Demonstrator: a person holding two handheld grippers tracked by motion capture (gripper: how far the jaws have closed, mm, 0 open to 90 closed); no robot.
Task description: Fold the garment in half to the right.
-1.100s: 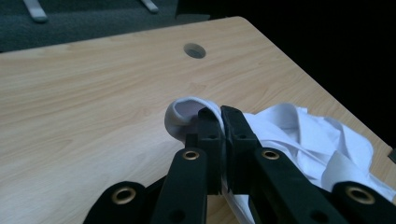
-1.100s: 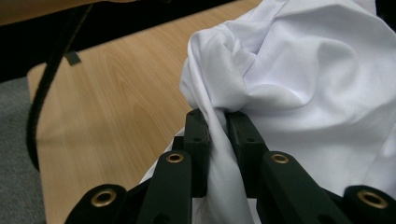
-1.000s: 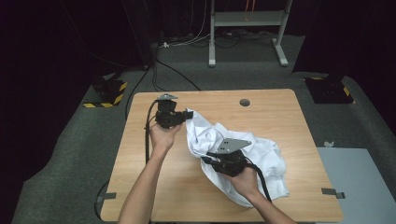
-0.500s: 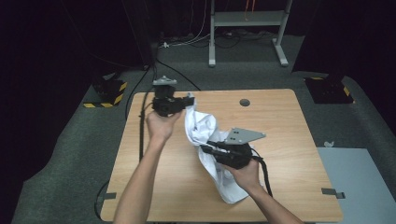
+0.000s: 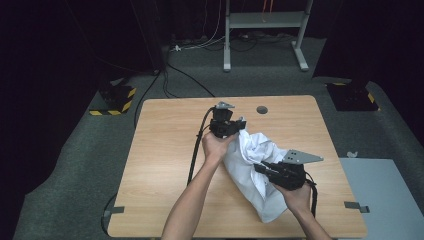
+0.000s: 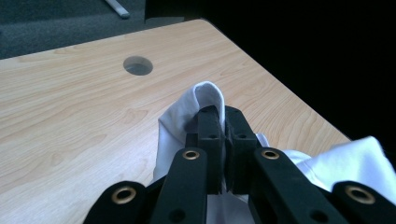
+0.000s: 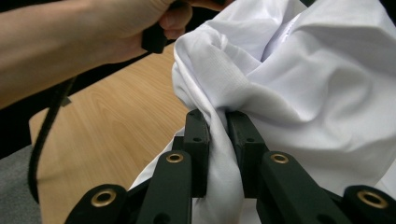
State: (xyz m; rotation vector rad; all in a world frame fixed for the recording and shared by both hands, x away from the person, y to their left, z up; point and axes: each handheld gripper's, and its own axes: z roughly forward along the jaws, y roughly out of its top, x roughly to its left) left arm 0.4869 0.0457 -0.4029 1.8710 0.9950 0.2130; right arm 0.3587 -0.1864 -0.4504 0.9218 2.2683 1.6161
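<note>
The white cloth [image 5: 255, 170] is being held over the table [image 5: 165, 150], pinched between the closed left gripper [image 5: 239, 125] and the right gripper [image 5: 260, 169], both clamped on its folds.

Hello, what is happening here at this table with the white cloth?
A person is handling a white cloth on a wooden table with a pair of tongs in each hand. The left tongs are shut on a folded edge of the cloth, on the side toward the round hole in the tabletop. The right tongs are shut on another bunch of the fabric nearer the person. The cloth is crumpled, not spread flat, and hangs between the two grips.
</note>
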